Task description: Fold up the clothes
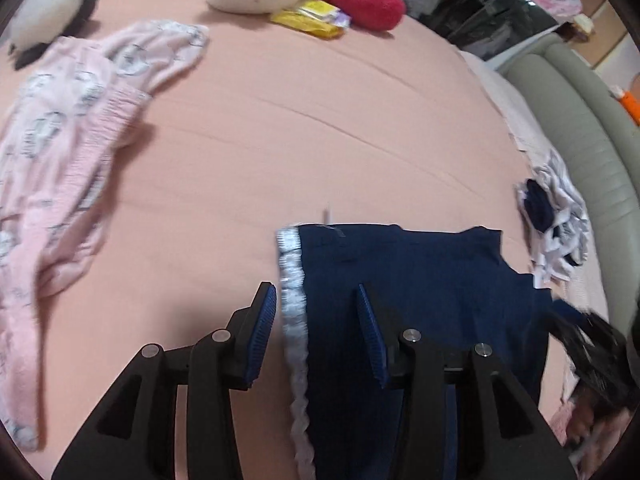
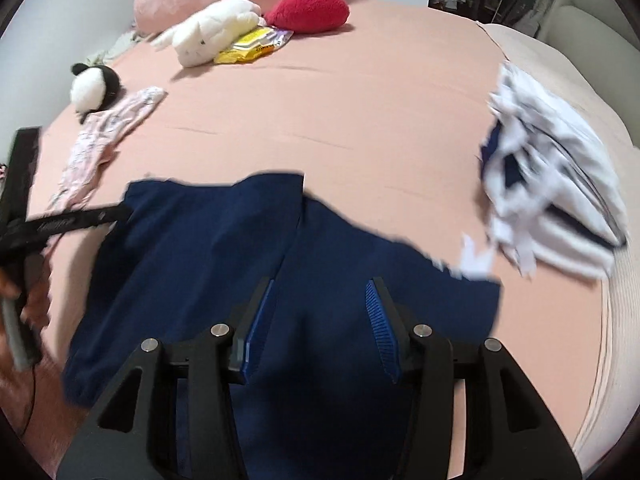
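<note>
A navy blue garment (image 1: 432, 280) with a white lace edge (image 1: 292, 280) lies on the pink bed sheet (image 1: 280, 140). My left gripper (image 1: 316, 304) is open above its left edge, the lace strip running between the fingers. In the right wrist view the same navy garment (image 2: 224, 248) spreads across the near part of the bed. My right gripper (image 2: 320, 296) stands open over its middle, nothing pinched. The left gripper's black body (image 2: 68, 222) and a hand show at the left edge of that view.
Pink patterned pyjamas (image 1: 68, 152) lie at the left. A white and navy pile of clothes (image 2: 556, 200) sits at the bed's right side. Soft toys (image 2: 212, 32), a red cushion (image 2: 308, 10) and a yellow packet (image 2: 252, 44) are at the far end. A grey-green couch (image 1: 580, 132) borders the bed.
</note>
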{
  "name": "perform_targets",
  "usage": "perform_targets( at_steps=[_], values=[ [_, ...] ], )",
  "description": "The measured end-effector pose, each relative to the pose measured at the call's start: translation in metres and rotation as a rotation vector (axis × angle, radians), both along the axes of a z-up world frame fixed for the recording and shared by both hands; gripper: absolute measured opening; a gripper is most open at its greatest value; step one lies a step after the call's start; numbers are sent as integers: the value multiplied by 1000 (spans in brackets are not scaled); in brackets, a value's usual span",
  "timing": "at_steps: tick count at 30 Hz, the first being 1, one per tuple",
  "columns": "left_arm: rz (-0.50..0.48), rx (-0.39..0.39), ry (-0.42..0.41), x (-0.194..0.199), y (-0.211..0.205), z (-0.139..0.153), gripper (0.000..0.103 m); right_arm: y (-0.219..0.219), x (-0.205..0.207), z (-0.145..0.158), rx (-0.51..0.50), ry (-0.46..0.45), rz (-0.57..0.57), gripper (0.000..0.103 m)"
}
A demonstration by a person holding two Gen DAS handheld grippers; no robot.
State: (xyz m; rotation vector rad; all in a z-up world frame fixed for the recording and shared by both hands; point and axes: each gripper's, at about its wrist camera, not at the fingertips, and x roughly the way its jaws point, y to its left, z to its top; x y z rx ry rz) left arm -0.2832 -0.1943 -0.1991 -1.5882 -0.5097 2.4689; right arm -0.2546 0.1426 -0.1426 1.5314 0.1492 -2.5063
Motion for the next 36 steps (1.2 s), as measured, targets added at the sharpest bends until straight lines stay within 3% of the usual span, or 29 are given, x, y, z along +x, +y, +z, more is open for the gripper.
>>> perform_targets(
  at_steps=[1,2,3,10,13,17,19,20,24,26,30,31,33,36],
  values=[
    [-12,-11,2,1,0,-2,34,-4,-10,-6,4,-6,-2,48],
    [-25,-22,3,1,1,-4,17,-6,-19,-11,1,-16,0,48],
    [-30,-36,6,3,0,-4,10,-9,-28,-17,1,-26,2,48],
    [53,-147,-14,12,-39,4,9,-20,-51,-30,1,-23,2,48],
    [92,-168,-38,15,-49,0,10,-30,-51,-27,-5,0,34,48],
    [85,-49,-4,15,-54,3,12,-52,-50,-18,22,46,93,50],
    [79,15,17,15,-57,5,27,-61,-54,-18,69,62,94,51],
    [80,20,23,15,-56,6,41,-64,-57,-20,98,66,83,51],
    [101,-117,29,13,-39,11,42,-56,-67,-21,126,57,22,51],
    [111,-186,32,12,-31,13,30,-53,-67,-18,157,71,3,51],
    [132,-323,38,10,-15,18,30,-49,-65,-12,158,87,16,51],
    [140,-324,44,10,-15,20,30,-50,-64,-11,141,86,34,51],
    [134,-174,74,14,-20,28,31,-63,-64,-16,123,58,117,52],
    [46,-39,61,4,-4,26,31,-77,-71,-38,141,-10,171,52]
  ],
)
